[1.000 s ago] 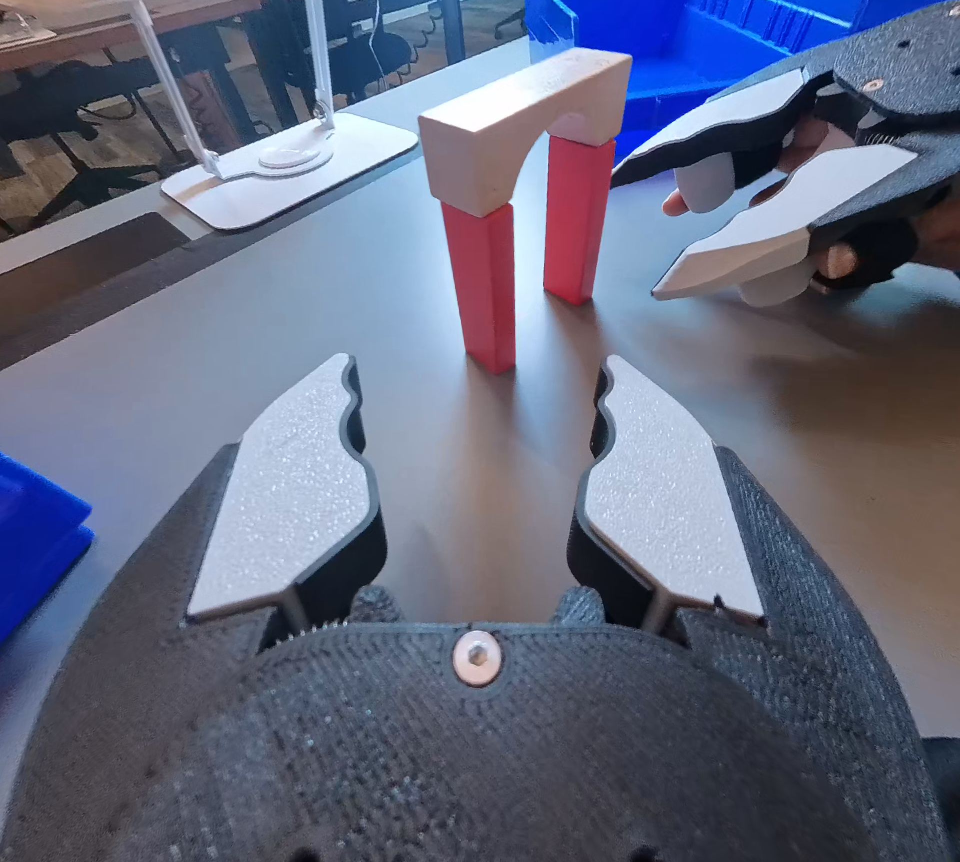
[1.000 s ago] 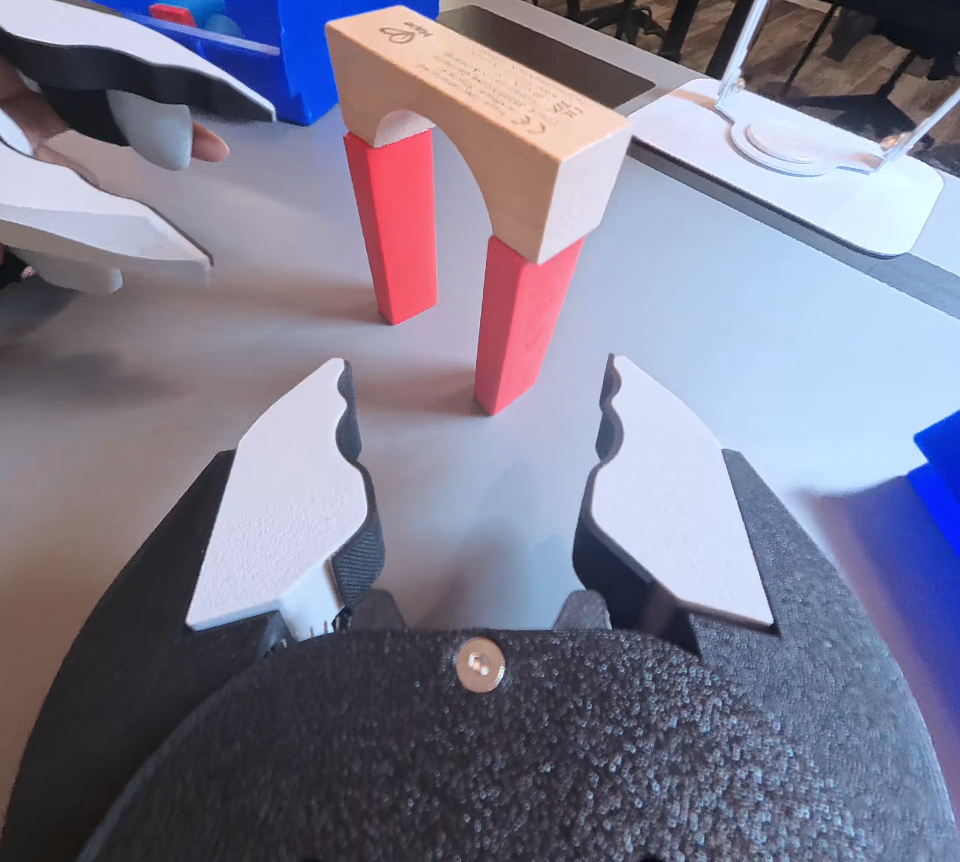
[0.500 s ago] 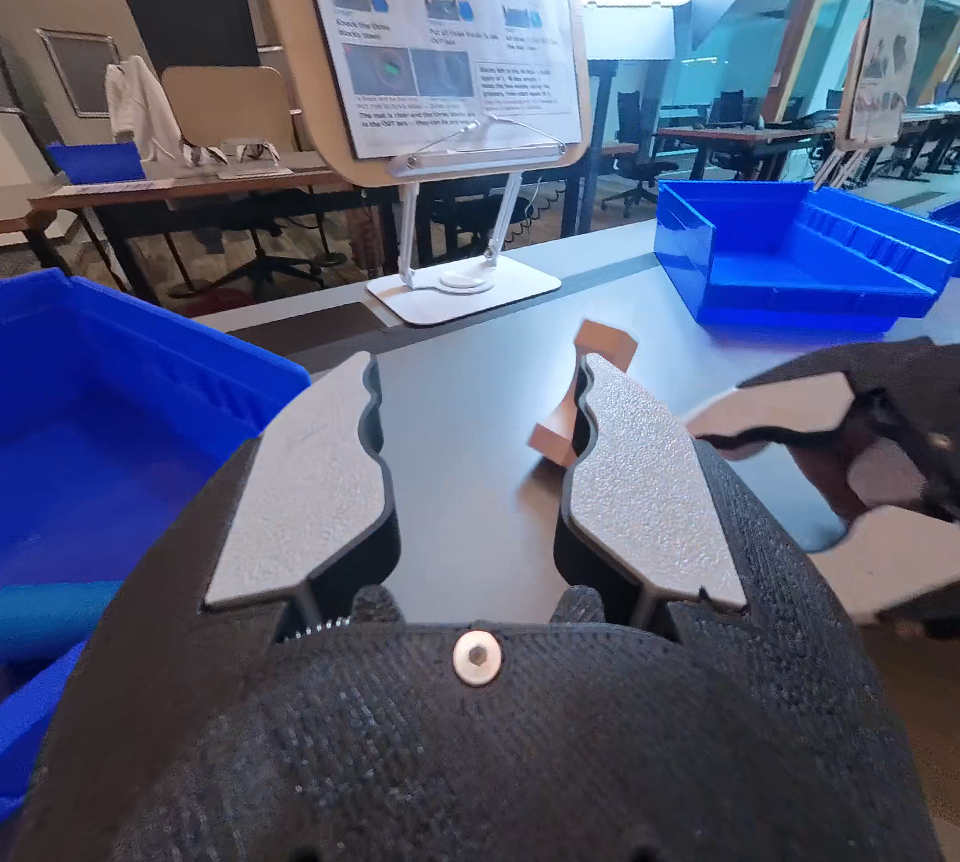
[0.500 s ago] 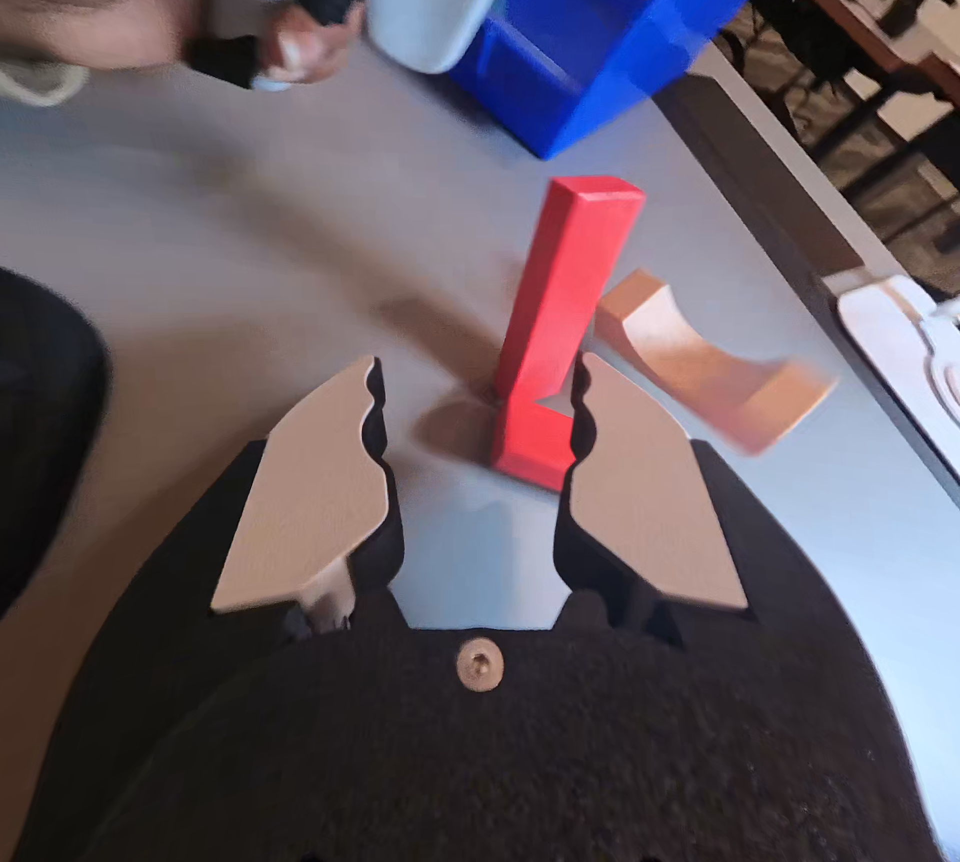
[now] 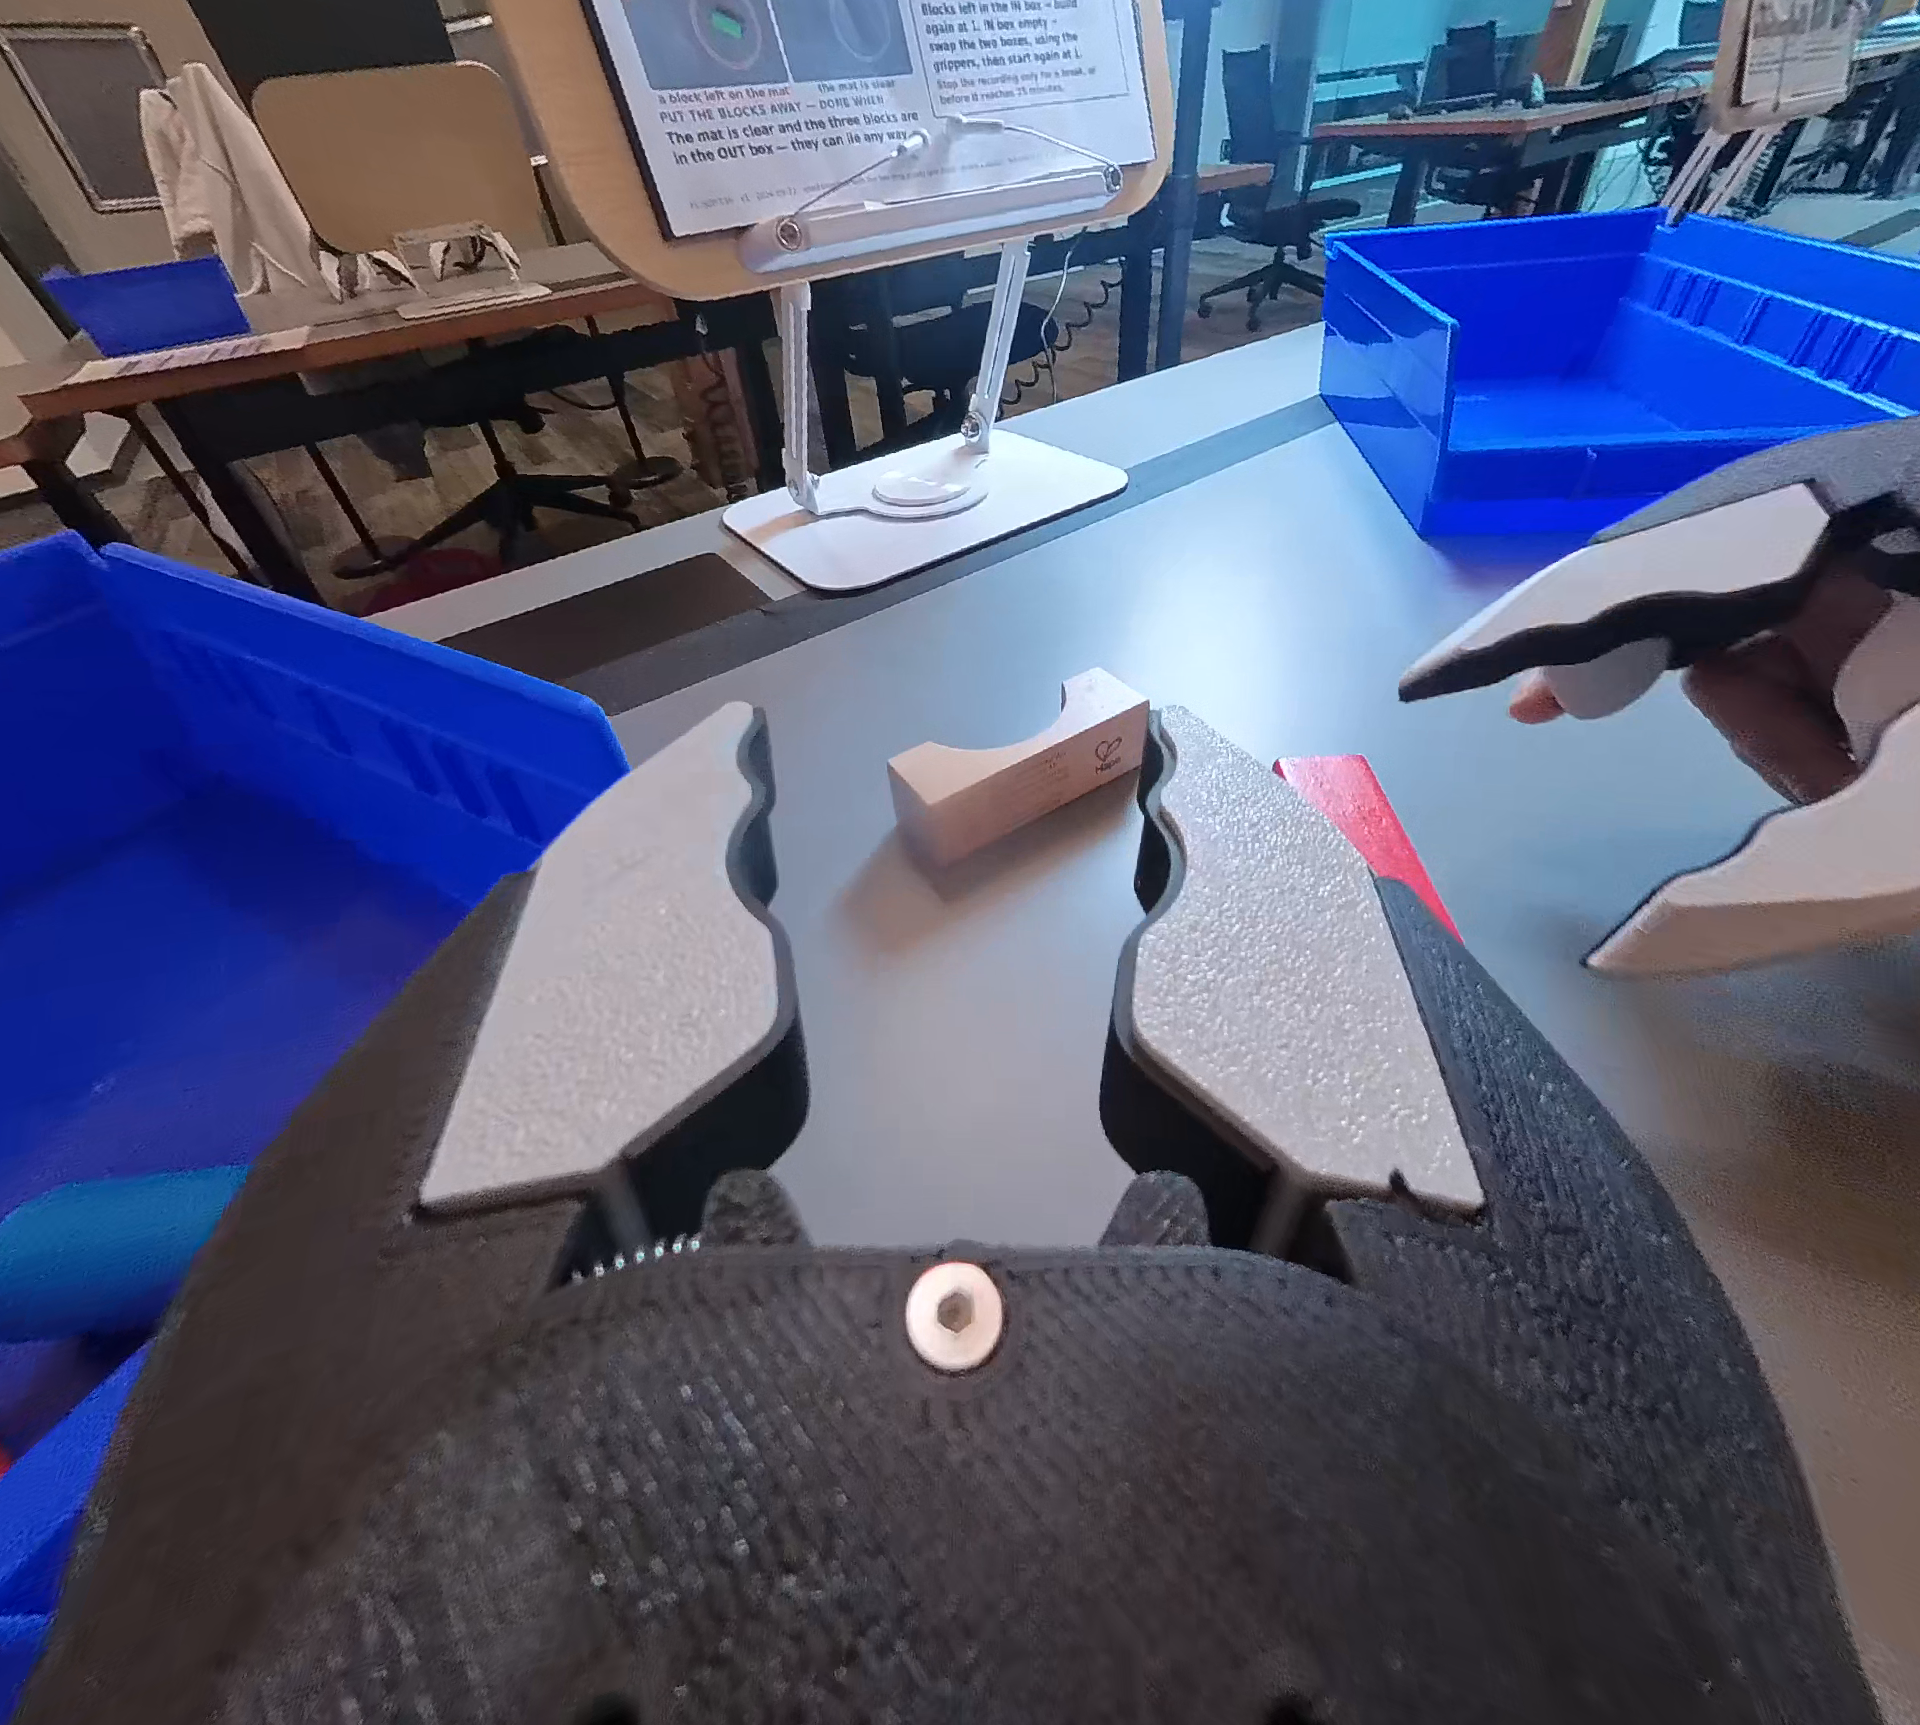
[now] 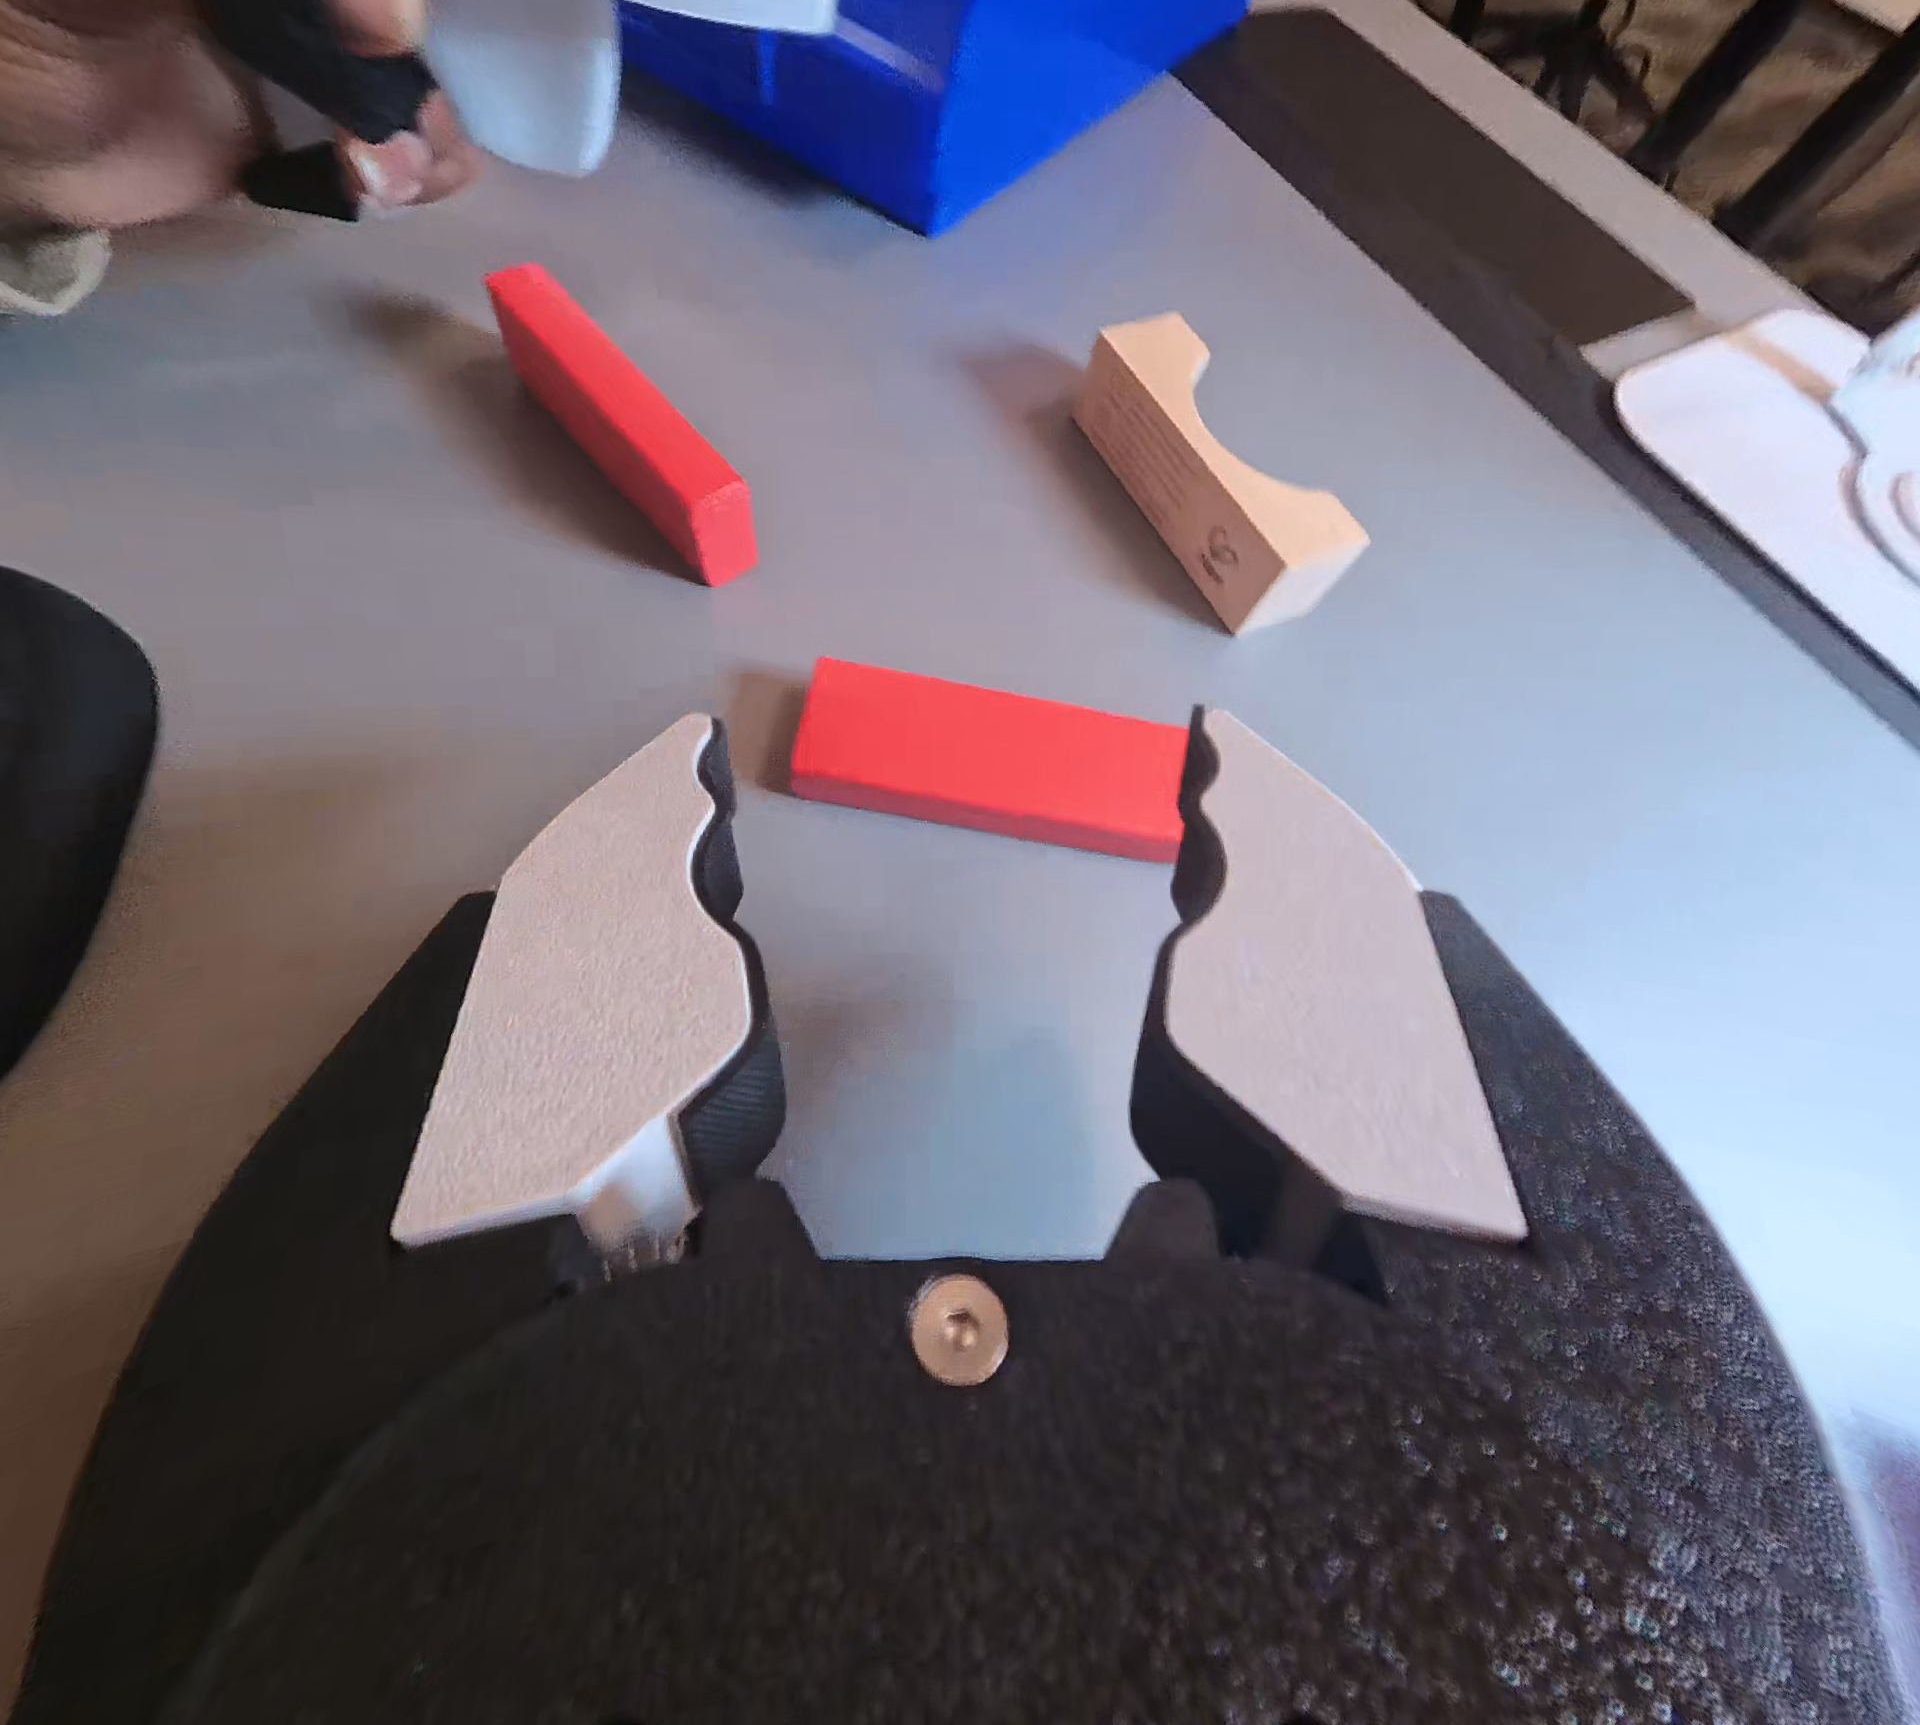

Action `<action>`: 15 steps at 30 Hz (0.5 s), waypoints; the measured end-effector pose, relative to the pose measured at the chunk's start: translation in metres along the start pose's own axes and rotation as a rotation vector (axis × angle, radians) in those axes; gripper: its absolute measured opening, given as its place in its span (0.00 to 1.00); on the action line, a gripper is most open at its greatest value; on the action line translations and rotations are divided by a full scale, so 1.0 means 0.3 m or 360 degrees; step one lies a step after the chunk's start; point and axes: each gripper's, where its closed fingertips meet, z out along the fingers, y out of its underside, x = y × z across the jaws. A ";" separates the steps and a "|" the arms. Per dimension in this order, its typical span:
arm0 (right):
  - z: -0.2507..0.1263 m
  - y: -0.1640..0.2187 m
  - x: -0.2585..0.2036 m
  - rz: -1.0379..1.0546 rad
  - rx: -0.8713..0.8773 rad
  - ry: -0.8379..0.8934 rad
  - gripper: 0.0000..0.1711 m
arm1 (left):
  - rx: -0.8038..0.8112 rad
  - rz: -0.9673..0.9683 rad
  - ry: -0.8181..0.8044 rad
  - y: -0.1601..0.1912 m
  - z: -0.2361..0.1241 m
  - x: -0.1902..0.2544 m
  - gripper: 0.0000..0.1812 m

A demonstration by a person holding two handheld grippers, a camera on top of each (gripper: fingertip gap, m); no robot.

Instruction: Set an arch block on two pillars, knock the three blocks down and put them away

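Arch block of pale natural wood [image 6: 1221,480] lies on its side on the grey table [image 6: 1455,844], no longer on the pillars, so I judge only the putting away remains. Nearest to it lies one flat red wooden pillar [image 6: 987,766], just ahead of the right gripper [image 6: 956,776], whose fingers are apart and empty. Beyond, the second red pillar [image 6: 623,418] lies toward the blue plastic bin [image 6: 1039,65]. Only the left wrist view shows the left gripper [image 5: 951,766] spread, framing the arch, and another blue bin [image 5: 1382,387] farther away.

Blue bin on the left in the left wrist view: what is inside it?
Inside the blue bin, a light-blue rounded piece lies at the near end. The left hand-held gripper covers the near corner, so more contents cannot be ruled out.
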 end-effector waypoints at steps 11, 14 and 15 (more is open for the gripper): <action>0.101 0.106 0.014 0.0331 -0.0360 -0.0021 0.68 | -0.0053 0.0059 0.0079 0.030 0.017 0.046 0.36; 0.131 0.113 0.037 0.0249 -0.0439 0.0032 0.60 | -0.0070 0.0079 0.0091 0.039 0.021 0.057 0.35; 0.131 0.112 0.038 0.0237 -0.0448 0.0020 0.60 | -0.0073 0.0083 0.0094 0.041 0.021 0.060 0.35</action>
